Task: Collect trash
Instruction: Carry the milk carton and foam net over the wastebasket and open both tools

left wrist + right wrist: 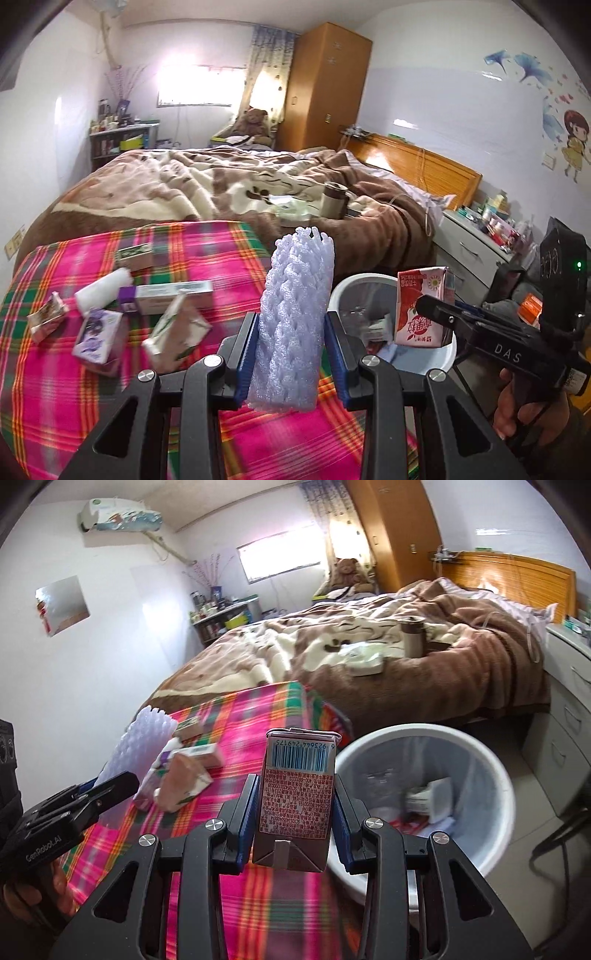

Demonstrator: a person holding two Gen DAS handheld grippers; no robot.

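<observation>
The left tool (291, 332) clamps a pale lavender foam net sleeve (293, 317) upright; the right tool (295, 816) grips a pink-red drink carton (295, 794), barcode up, beside the white bin (495, 775).

I'm working in a home bedroom: a bed (229, 184) with a rumpled brown blanket fills mid-frame, a wooden wardrobe (325, 88) stands upper centre, a teddy bear (253, 123) beside the curtained window (201, 86).
</observation>
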